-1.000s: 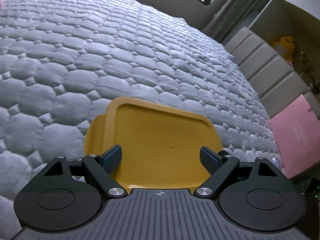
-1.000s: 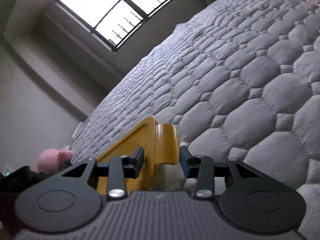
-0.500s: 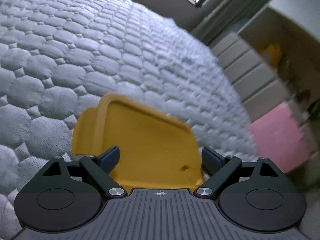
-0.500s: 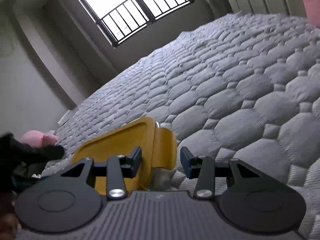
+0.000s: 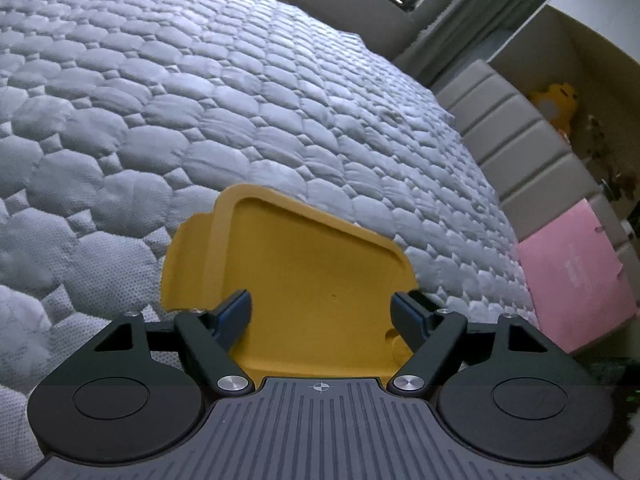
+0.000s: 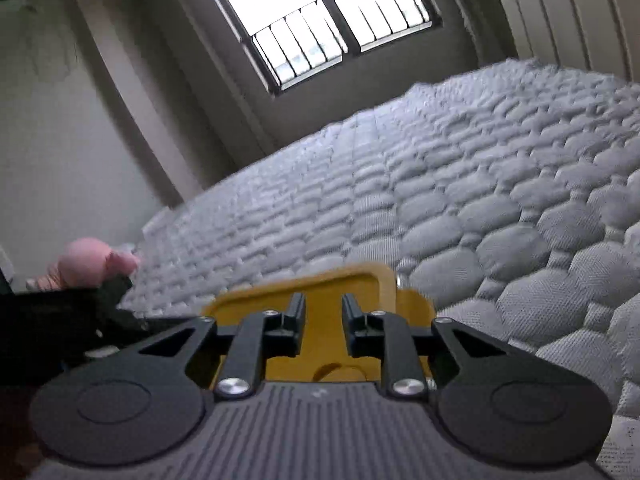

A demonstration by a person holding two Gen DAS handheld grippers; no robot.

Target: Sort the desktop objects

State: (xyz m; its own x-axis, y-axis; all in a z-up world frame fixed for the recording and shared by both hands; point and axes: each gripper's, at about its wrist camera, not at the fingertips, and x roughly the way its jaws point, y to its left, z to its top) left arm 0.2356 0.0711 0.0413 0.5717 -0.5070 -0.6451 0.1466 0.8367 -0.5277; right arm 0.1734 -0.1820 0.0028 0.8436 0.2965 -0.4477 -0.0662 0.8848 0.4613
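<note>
Mustard-yellow tray (image 5: 312, 280), shallow, round-cornered, side tab; left tongs (image 5: 322, 312) and right tongs (image 6: 322, 320) closing, neither gripping.

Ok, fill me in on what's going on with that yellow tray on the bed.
A person works a claw in each hand around a yellow tray that lies on a grey quilted mattress. The left claw stands wide over the tray's near edge, its jaws closing, pads not yet touching it. The right claw is over the tray's other end, jaws narrow and closing, with no clear grip showing. A pink plush toy sits at the mattress's edge and a pink box beside the bed.
</note>
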